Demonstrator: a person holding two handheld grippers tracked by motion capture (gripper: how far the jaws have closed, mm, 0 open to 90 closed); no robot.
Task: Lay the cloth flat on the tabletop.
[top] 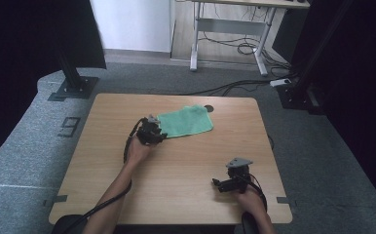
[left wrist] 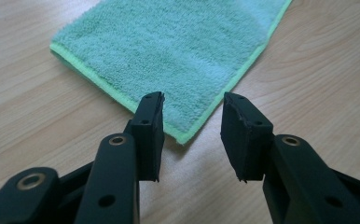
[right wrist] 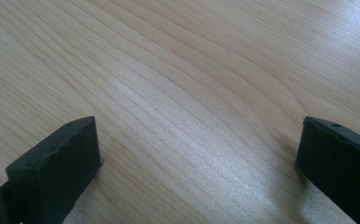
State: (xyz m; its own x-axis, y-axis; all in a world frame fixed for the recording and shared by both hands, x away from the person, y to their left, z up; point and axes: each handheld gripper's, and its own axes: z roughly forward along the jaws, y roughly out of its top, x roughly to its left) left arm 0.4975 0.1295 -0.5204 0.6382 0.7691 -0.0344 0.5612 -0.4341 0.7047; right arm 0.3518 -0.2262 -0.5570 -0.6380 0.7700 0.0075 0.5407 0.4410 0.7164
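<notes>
Now, left gripper (left wrist: 192, 116) poised at green towel (left wrist: 178, 51) corner, jaws apart, gripping nothing, right gripper (top: 231, 181) wide open over bare table (top: 186, 170).

High view overlooks table (top: 176, 190); claw views skim it closely.

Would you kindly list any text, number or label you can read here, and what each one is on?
"9": a dark mark on the grey floor left of the table; it could equally be a "6".
Nothing is written on the green cloth.
</notes>
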